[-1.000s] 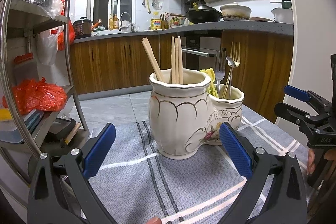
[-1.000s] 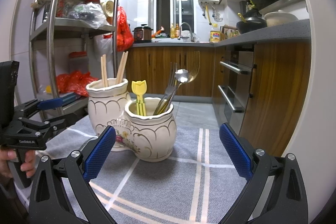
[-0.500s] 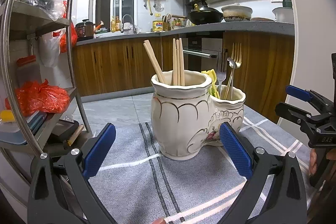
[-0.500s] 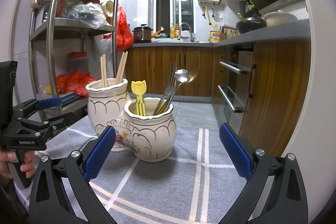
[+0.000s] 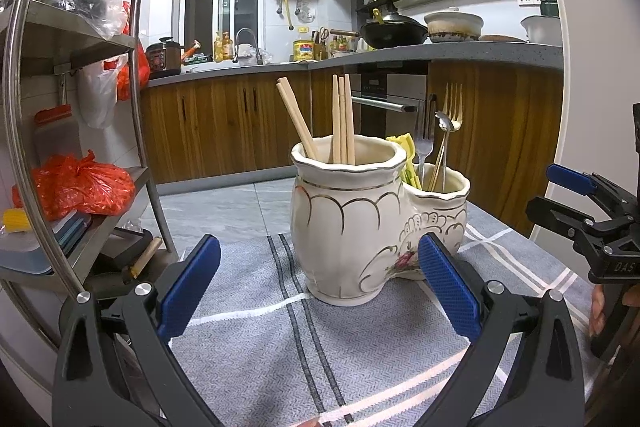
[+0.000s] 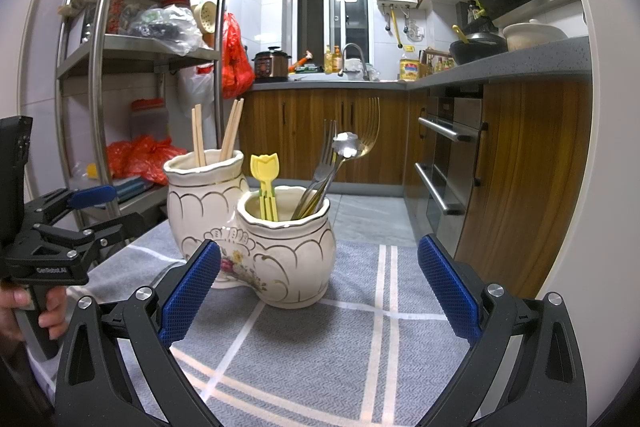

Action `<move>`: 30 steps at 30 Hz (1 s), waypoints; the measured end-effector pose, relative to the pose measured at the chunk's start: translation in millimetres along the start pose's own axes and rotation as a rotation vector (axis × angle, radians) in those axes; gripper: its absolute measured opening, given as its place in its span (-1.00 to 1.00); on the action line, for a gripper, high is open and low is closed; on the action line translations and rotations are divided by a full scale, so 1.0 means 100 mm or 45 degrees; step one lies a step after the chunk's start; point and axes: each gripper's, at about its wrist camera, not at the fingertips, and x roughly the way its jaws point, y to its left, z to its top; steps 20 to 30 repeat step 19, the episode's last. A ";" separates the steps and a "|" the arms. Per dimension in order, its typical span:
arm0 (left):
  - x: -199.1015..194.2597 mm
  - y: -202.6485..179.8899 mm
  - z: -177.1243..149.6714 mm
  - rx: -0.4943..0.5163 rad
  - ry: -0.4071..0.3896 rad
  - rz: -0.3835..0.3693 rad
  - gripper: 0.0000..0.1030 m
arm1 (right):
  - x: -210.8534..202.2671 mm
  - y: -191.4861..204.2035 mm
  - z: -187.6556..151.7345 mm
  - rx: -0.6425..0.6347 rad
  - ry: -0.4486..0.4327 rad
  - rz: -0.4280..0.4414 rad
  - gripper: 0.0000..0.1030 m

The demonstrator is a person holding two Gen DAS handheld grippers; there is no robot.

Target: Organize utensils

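A: Left wrist view: chopsticks (image 5: 342, 119) stand in the tall jar (image 5: 346, 219), forks (image 5: 438, 135) in the low one, mid-cloth (image 5: 248, 339).

B: Looks finished; left gripper (image 5: 320, 291) and right gripper (image 6: 318, 291) spread wide, holding nothing.

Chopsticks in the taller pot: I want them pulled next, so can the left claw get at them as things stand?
Probably yes. The left claw is open and empty, facing the taller pot. The chopsticks stick up well above its rim with nothing in front; the forks stand apart in the shorter pot.
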 end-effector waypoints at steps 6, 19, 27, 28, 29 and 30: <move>0.00 0.00 0.00 -0.002 -0.003 0.001 0.89 | 0.00 0.00 0.00 0.000 0.000 0.000 0.90; 0.03 -0.04 0.03 0.013 0.016 0.006 0.89 | -0.02 -0.04 0.01 0.017 -0.005 -0.051 0.90; 0.03 -0.04 0.03 0.013 0.016 0.006 0.89 | -0.02 -0.04 0.01 0.017 -0.005 -0.051 0.90; 0.03 -0.04 0.03 0.013 0.016 0.006 0.89 | -0.02 -0.04 0.01 0.017 -0.005 -0.051 0.90; 0.03 -0.04 0.03 0.013 0.016 0.006 0.89 | -0.02 -0.04 0.01 0.017 -0.005 -0.051 0.90; 0.03 -0.04 0.03 0.013 0.016 0.006 0.89 | -0.02 -0.04 0.01 0.017 -0.005 -0.051 0.90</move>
